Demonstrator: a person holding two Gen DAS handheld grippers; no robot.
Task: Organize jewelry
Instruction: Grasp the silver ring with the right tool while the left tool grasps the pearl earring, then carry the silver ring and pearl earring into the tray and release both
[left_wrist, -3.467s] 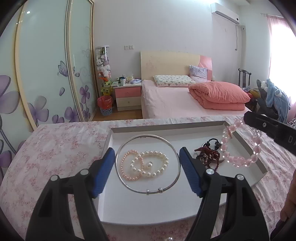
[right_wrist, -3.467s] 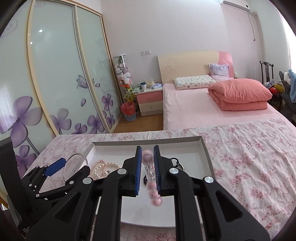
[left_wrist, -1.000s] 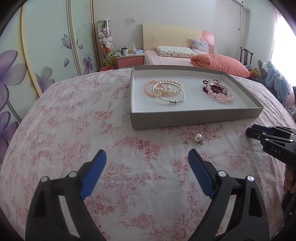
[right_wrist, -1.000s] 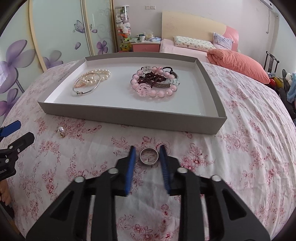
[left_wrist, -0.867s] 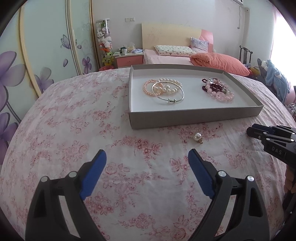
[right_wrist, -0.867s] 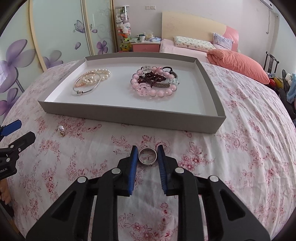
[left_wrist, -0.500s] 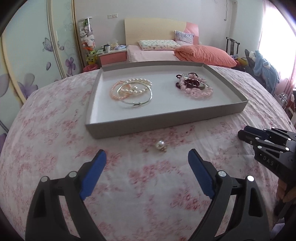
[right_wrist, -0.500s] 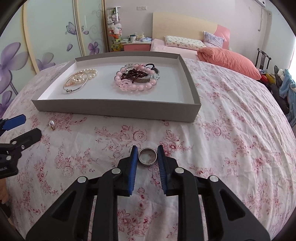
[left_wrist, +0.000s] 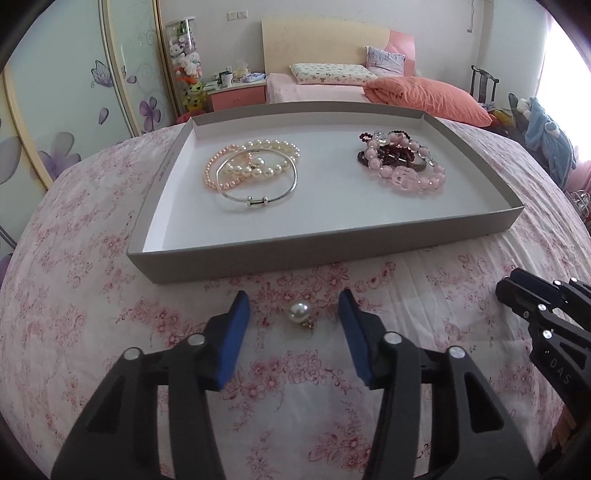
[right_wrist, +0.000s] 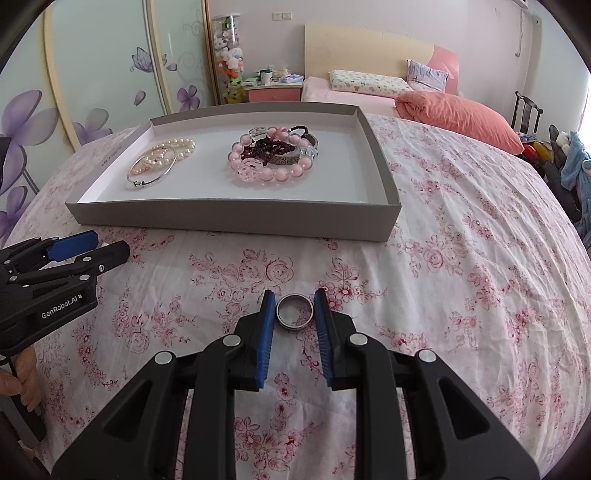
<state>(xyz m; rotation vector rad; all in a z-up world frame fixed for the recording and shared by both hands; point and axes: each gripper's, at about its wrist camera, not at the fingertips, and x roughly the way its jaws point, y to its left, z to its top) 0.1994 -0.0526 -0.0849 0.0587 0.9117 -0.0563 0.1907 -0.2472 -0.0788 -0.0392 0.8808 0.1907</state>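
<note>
A grey tray (left_wrist: 325, 243) with a white floor lies on a floral cloth. In it are pearl bracelets with a silver bangle (left_wrist: 255, 170) on the left and pink and dark red bead bracelets (left_wrist: 402, 162) on the right. A pearl earring (left_wrist: 300, 311) lies on the cloth in front of the tray, between the fingers of my open left gripper (left_wrist: 293, 314), untouched. My right gripper (right_wrist: 294, 312) is shut on a silver ring (right_wrist: 294, 311), held just above the cloth. The tray (right_wrist: 236, 218) also shows in the right wrist view.
The floral cloth (right_wrist: 480, 258) covers a table. Behind stand a pink bed (left_wrist: 369, 85), a nightstand (left_wrist: 236, 94), and wardrobe doors with purple flowers (right_wrist: 92, 81). A chair with clothes (left_wrist: 535, 125) is at the right.
My left gripper has moved forward to the pearl earring and narrowed around it. My right gripper closed on the ring and has shifted right with it.
</note>
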